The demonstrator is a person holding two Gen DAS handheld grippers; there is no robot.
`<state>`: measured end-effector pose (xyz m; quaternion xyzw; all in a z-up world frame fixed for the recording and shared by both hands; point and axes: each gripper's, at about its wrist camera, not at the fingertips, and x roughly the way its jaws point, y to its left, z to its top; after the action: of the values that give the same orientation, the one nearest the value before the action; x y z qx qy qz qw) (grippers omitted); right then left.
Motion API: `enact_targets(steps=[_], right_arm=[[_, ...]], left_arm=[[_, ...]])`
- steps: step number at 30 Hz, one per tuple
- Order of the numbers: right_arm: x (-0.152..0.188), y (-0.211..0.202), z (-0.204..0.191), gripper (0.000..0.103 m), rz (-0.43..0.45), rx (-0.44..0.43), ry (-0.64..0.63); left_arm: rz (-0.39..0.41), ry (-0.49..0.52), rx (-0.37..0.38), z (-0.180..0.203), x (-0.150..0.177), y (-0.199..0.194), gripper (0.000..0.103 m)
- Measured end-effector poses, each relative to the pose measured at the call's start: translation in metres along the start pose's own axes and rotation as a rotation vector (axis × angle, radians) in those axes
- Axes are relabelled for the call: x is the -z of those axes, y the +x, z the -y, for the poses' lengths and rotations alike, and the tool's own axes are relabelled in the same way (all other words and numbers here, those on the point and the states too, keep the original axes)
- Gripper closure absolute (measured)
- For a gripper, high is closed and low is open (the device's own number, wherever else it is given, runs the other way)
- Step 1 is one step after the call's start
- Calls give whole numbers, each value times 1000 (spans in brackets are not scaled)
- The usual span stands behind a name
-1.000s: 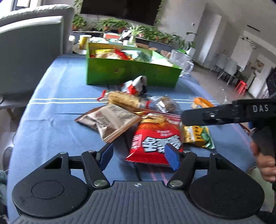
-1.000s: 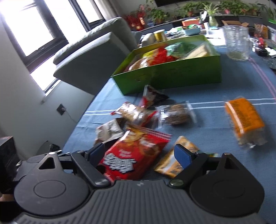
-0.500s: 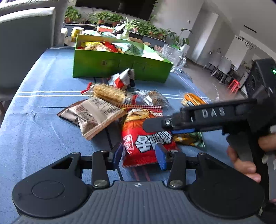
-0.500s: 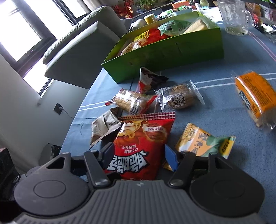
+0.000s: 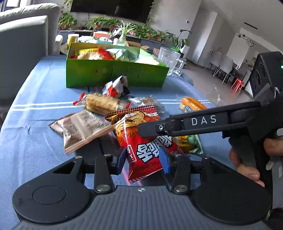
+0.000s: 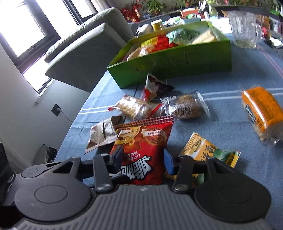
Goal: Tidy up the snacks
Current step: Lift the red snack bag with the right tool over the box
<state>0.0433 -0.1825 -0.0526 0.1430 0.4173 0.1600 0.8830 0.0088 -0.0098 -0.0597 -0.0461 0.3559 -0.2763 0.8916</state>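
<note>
Black gripper (image 5: 144,160), blue pads, "DAS" lettering.

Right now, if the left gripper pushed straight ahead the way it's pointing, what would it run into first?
The left gripper is already shut on the red snack bag; beyond it, probably the clear-wrapped biscuit pack, though depth is unclear.

This is a home, an open living and dining room. A grey sofa (image 5: 23,44) with padded backs fills the upper left of the left wrist view, beside a bench under a blue cloth (image 5: 33,109) with white stripes. A long row of potted houseplants (image 5: 113,23) runs along the far wall at top centre, below a dark wall-mounted screen (image 5: 109,7). At the far right stand pale dining chairs (image 5: 222,65) on a tiled floor. In the right wrist view, a dark-framed window (image 6: 28,24) glows at upper left, and a wall socket (image 6: 57,109) with a plugged cable sits lower down. A green box of snacks (image 5: 115,74) and a glass mug (image 6: 245,30) stand on the bench.
</note>
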Motion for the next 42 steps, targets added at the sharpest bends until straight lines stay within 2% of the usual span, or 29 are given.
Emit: enact_targets(steps=[9,20,29,42], right_arm=[[-7,-19,-5,54,70,-4,-32],[-26,-37,-3,53,147,-19,-36],[-49,-43,0,52,210,-7,-54],[-92,-33,20,52,266,-26,-13]], left_arm=[[49,26,6,11,-13,-13,64],[112,78,-3,23,-43,-15,64],[150,93,-8,24,-74,-3,64],[175,92,1,17,-115,27,64]])
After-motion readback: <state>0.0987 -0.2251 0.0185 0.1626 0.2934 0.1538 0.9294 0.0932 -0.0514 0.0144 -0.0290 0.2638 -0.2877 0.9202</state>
